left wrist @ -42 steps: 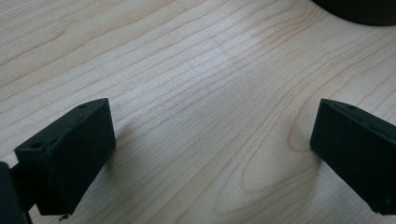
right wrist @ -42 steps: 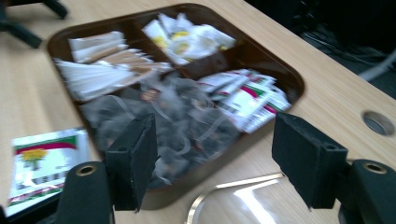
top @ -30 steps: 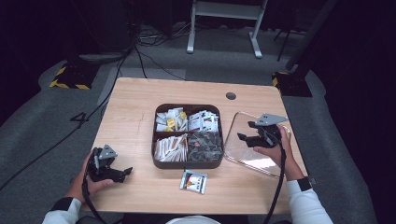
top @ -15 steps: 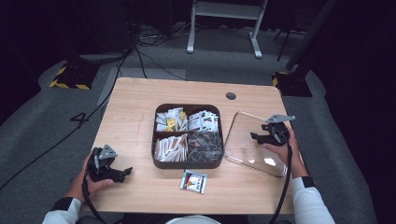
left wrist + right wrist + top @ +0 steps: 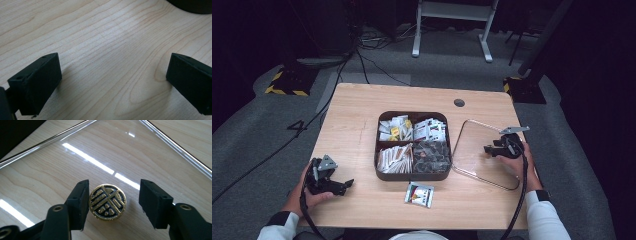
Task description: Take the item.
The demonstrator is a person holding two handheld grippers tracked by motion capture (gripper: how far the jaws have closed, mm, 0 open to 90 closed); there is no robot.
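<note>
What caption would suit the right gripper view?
Right gripper closing around the gold knob of a clear lid, not yet gripping.

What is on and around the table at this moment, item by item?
Table: one, light wood, centre.
Compartment tray: one, dark brown, mid-table, four sections of packets.
Clear lid: one, transparent, flat on the table right of the tray.
Round knob: one, gold and black, on the lid, between the right jaws.
Loose packet: one, white with colours, in front of the tray.
Metal stand: one, grey, floor behind the table.
Left hand-held gripper: black, open, low over bare wood.
Right hand-held gripper: black, jaws just closing around the knob, one pad apart.
</note>
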